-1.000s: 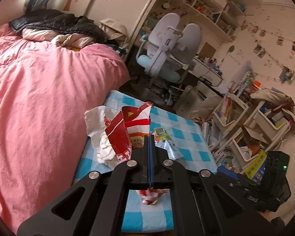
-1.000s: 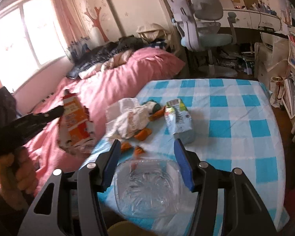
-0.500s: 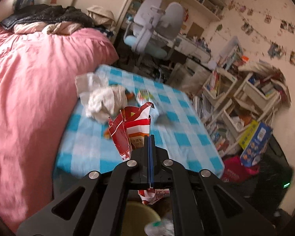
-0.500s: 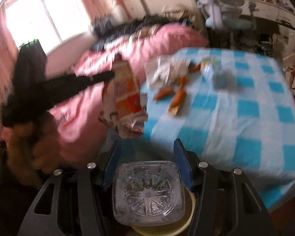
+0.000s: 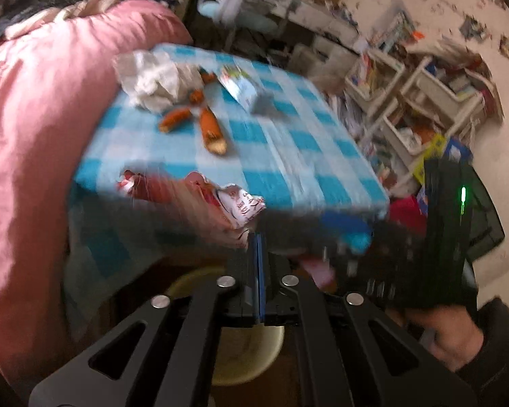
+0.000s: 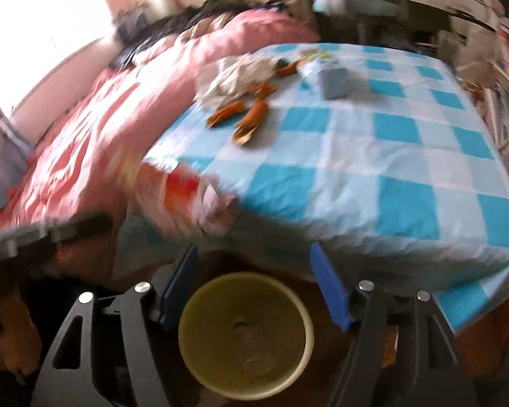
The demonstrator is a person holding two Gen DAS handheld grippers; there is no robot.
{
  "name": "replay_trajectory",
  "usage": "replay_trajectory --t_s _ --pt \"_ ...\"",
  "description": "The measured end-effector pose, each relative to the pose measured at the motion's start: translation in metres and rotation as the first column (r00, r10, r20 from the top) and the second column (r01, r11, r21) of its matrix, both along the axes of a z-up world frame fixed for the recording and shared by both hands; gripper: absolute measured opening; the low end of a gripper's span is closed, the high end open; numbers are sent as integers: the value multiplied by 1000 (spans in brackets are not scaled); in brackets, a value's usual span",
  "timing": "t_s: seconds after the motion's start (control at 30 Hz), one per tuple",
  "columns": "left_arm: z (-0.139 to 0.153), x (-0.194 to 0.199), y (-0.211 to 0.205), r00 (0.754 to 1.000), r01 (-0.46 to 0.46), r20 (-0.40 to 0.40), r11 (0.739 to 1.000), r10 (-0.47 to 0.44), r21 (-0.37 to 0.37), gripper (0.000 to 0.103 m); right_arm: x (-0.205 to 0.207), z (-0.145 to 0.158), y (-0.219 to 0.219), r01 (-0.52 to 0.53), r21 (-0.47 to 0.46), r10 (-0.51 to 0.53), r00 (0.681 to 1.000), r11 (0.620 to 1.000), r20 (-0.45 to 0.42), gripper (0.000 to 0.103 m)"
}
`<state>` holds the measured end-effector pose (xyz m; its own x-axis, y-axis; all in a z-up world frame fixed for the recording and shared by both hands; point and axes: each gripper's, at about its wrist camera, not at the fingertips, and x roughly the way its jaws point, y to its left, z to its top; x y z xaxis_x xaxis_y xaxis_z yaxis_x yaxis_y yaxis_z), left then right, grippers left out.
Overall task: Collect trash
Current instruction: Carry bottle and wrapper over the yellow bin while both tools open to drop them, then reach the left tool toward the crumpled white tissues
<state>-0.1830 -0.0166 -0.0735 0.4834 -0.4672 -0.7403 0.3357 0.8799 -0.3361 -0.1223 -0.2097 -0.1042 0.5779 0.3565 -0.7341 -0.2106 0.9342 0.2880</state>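
My left gripper (image 5: 258, 237) is shut on a torn red and white snack wrapper (image 5: 227, 200), which hangs blurred in front of the table's near edge. Below it stands a round yellow bin (image 5: 247, 356). My right gripper (image 6: 254, 264) hangs right over the same bin (image 6: 200, 335); its jaws are opening and nothing is between the blue pads (image 6: 329, 288). A faint clear shape lies at the bin's bottom. The wrapper (image 6: 183, 196) and left gripper (image 6: 54, 230) show blurred at the left of the right wrist view. On the table lie crumpled tissue (image 5: 152, 81), orange peels (image 5: 210, 125) and a small carton (image 5: 244, 84).
The table has a blue and white checked cloth (image 6: 390, 156). A pink bed (image 5: 34, 118) borders its left side. Shelves crammed with books (image 5: 424, 101) stand at the right. A hand (image 5: 454, 335) holds the right gripper's black body (image 5: 441, 237).
The clear plastic container that sat between the right jaws is gone and they stand wider. Both grippers sank from above the table to above the yellow bin, the left one carrying the wrapper.
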Motion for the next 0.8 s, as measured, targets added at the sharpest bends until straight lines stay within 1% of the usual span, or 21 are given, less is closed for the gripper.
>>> replay_trajectory --t_s 0.07,0.13,0.2,0.27,0.33,0.4,0.43,0.5,0.53,0.6,0.67,0.7,0.73,0.8 --pt "-1 -4 -6 1000 25 3 999 -26 19 1 1 2 -6 26 10 -26 1000 1000 10 67" --pt "0 -7 -7 999 37 9 999 -37 19 1 -7 6 -9 39 11 -40 999 999 23 67" --pt "0 -7 -3 1000 23 9 1000 -23 5 1 -7 6 -12 53 16 -54 998 998 28 69" --pt "2 -5 1 1000 4 6 1000 -4 -14 3 -15 9 -18 58 23 -59 998 998 28 72" --pt "5 -2 5 1000 -23 13 999 23 -34 9 -15 8 -19 59 24 -60 998 998 25 72" --pt "8 0 9 998 -51 35 998 53 -42 22 -14 8 -17 55 18 -56 998 998 30 72" --pt "11 1 12 996 -74 55 996 76 -40 25 -15 8 -16 53 14 -53 998 999 36 72" --pt "16 0 15 988 -116 97 993 117 -16 37 -16 10 -15 48 8 -49 998 999 49 73" --pt "18 0 16 981 -149 130 989 147 7 41 -16 11 -15 48 4 -48 997 999 58 73" --pt "23 0 18 969 -189 169 982 182 28 56 -18 13 -14 49 -1 -49 996 999 77 73" --pt "28 1 21 947 -248 225 967 229 57 62 -19 15 -13 52 -5 -51 994 999 95 73" --pt "29 1 22 942 -261 237 963 239 64 64 -20 16 -14 55 -5 -54 993 998 105 73" --pt "31 3 23 933 -283 254 956 255 76 66 -20 17 -14 57 -5 -57 992 998 112 73" --pt "33 7 28 921 -313 265 947 284 74 67 -21 18 -14 63 -4 -62 990 998 123 73"
